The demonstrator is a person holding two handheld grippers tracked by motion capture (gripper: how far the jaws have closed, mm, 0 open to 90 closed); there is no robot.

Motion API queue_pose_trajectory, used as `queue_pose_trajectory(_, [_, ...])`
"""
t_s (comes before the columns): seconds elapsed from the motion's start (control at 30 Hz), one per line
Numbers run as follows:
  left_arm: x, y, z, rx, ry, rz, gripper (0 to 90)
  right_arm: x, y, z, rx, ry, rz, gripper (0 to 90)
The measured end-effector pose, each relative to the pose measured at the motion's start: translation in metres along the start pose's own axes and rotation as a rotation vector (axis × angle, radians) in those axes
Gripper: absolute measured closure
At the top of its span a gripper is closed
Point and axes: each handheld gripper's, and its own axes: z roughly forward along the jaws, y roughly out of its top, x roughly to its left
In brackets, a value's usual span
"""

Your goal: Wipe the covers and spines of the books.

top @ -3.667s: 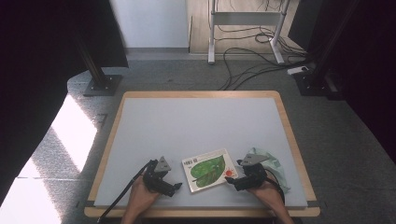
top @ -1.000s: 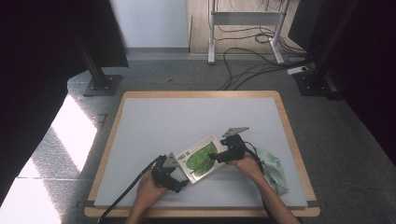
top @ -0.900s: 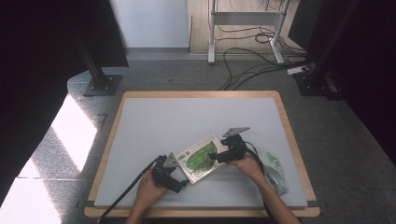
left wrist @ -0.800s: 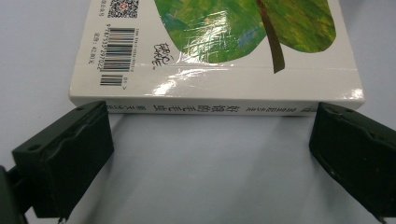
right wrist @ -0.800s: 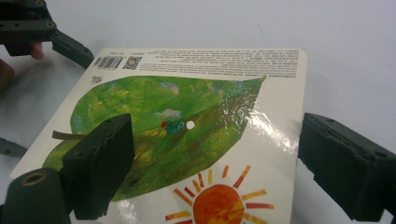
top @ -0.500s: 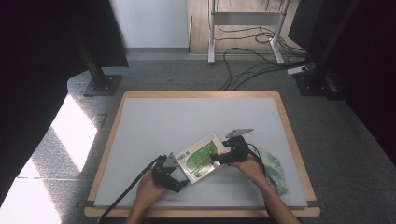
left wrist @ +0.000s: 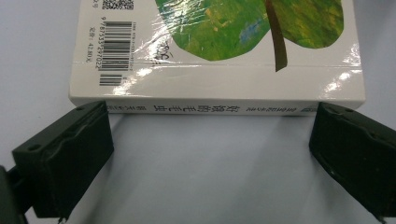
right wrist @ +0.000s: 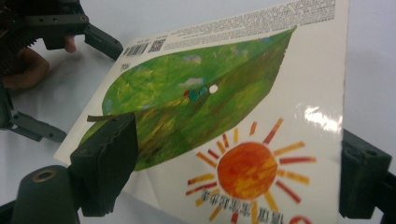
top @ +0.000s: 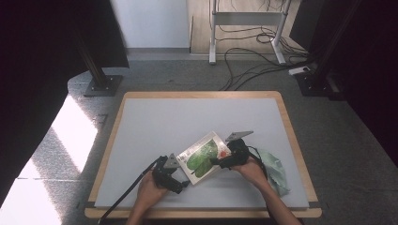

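A picture book [top: 202, 157] lies slanted on the grey table top [top: 187, 122], back cover up with a green leaf and an orange sun [right wrist: 245, 170]. My left gripper [top: 180, 180] sits at the book's near-left side. Its jaws [left wrist: 210, 114] stand wide apart, with the lettered spine [left wrist: 205, 108] just ahead of their tips. My right gripper [top: 219, 161] reaches in from the right over the opposite edge. Its jaws [right wrist: 240, 133] have just been closing a little and still stand wide, with the cover between them. One black finger [right wrist: 109, 158] overlaps the leaf and the other [right wrist: 362, 175] sits by the book's edge.
A crumpled pale green cloth [top: 276, 172] lies at the table's right, behind my right hand. The wooden rim [top: 202, 95] frames the table. A black cable [top: 126, 192] trails from the left gripper over the front edge. Cables and stand legs [top: 244, 51] are on the floor beyond.
Since the oldest frame the book has turned and shifted away-left, and both grippers have come up to it. Over the last second the hands barely moved.
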Motion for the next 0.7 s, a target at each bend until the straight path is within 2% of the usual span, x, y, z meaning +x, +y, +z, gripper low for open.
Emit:
queue_pose_trajectory(0.1, [0.0, 0.0, 0.0, 0.0, 0.0, 0.0, 0.0, -0.003, 0.008, 0.002, 0.013, -0.001, -0.026, 16.0])
queue_pose_trajectory(0.33, [0.0, 0.0, 0.0, 0.0, 0.0, 0.0, 0.0, -0.009, 0.032, 0.013, 0.09, -0.005, -0.11, 19.0])
queue_pose_trajectory(0.47, [0.0, 0.0, 0.0, 0.001, -0.001, 0.001, 0.0, -0.015, 0.042, 0.017, 0.11, 0.003, -0.143, 19.7])
queue_pose_trajectory(0.57, [0.0, 0.0, 0.0, 0.001, -0.001, 0.001, 0.0, -0.018, 0.047, 0.017, 0.111, 0.009, -0.16, 29.4])
queue_pose_trajectory(0.63, [0.0, 0.0, 0.0, 0.001, -0.001, 0.001, 0.0, -0.021, 0.047, 0.014, 0.106, 0.006, -0.156, 39.9])
queue_pose_trajectory(0.7, [0.0, 0.0, 0.0, 0.001, 0.001, 0.001, 0.0, -0.025, 0.046, 0.007, 0.072, 0.025, -0.147, 49.7])
